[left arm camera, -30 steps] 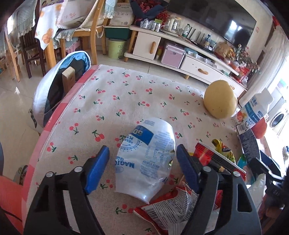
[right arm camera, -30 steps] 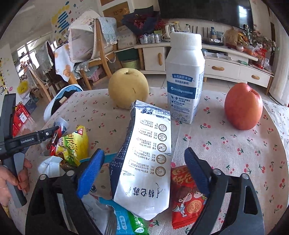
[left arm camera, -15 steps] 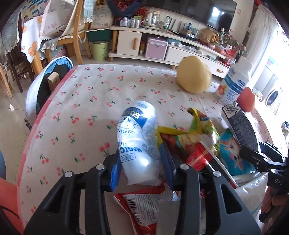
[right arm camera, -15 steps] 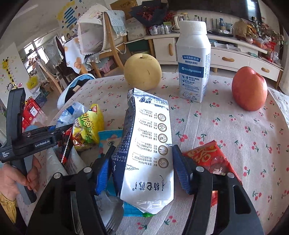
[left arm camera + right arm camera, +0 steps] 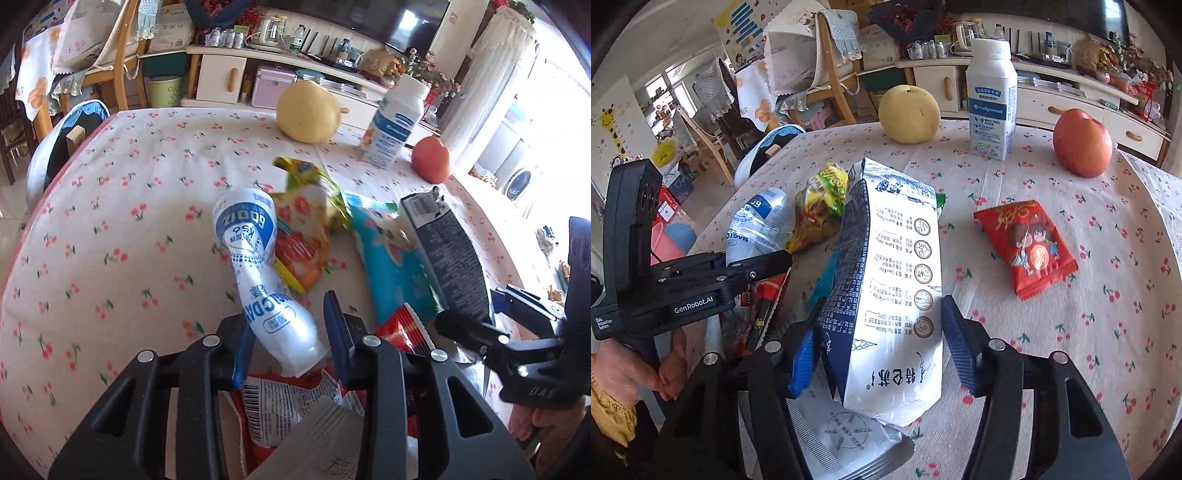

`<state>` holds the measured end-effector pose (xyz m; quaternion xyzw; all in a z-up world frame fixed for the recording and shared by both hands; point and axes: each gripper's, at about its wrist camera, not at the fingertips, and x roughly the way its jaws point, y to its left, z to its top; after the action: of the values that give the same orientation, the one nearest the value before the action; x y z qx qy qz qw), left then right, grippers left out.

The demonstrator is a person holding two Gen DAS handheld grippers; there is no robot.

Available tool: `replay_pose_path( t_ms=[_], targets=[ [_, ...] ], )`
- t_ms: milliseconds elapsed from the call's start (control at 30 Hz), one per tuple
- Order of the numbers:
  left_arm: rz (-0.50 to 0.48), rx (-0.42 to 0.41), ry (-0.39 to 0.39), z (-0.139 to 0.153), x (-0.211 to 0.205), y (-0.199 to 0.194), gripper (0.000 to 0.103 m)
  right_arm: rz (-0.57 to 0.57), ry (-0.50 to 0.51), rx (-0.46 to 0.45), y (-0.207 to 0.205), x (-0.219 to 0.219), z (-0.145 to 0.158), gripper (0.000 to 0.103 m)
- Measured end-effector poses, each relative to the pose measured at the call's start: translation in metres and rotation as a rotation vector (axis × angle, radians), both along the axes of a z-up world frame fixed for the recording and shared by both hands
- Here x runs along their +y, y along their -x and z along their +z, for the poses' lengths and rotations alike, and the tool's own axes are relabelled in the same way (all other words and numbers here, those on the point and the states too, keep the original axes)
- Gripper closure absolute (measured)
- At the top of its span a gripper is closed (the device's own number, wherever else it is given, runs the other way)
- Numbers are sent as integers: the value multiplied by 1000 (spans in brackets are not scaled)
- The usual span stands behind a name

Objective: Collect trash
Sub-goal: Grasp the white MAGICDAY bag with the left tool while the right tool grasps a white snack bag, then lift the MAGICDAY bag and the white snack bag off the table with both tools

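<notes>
The left gripper had its blue pads closed against the lower end of a crumpled white and blue plastic wrapper, which rose tilted between them above the cherry-print tablecloth. The right gripper had its jaws narrowed around a tall white and dark blue pouch; the left pad pressed the pouch's dark side, while contact at the right pad could not be confirmed.

Remaining trash positions:
- A yellow-green snack bag lay just beside the plastic wrapper, between it and the pouch.
- A teal packet lay under the pouch, partly hidden.
- A red packet with cartoon figures lay flat on the cloth, to the right of the pouch and apart from it.
- A red and white printed wrapper lay beneath the left gripper.
- A grey-white foil bag lay under the pouch's lower end.

Items at the far side of the table:
- A yellow pear
- An upright white milk carton
- A red apple

The person's left hand was visible on the handle of the left gripper
</notes>
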<state>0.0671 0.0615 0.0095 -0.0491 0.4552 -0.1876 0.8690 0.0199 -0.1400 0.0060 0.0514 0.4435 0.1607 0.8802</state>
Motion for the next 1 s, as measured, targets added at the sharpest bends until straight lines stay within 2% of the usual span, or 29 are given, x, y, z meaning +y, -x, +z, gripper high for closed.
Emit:
replay_pose_path(
  t_ms=[300, 333, 367, 667, 1000],
  targets=[
    [27, 13, 99, 11, 11, 48, 70, -63, -10, 2, 45, -1, 8, 43],
    [32, 15, 105, 12, 13, 53, 77, -71, -12, 0, 50, -1, 9, 43],
    [39, 18, 114, 13, 16, 57, 78, -80, -14, -5, 55, -1, 10, 43],
    [93, 4, 162, 21, 41, 85, 78, -103, -25, -56, 97, 1, 27, 43],
    [138, -49, 186, 39, 62, 109, 78, -116, -75, -86, 115, 2, 39, 43]
  ],
)
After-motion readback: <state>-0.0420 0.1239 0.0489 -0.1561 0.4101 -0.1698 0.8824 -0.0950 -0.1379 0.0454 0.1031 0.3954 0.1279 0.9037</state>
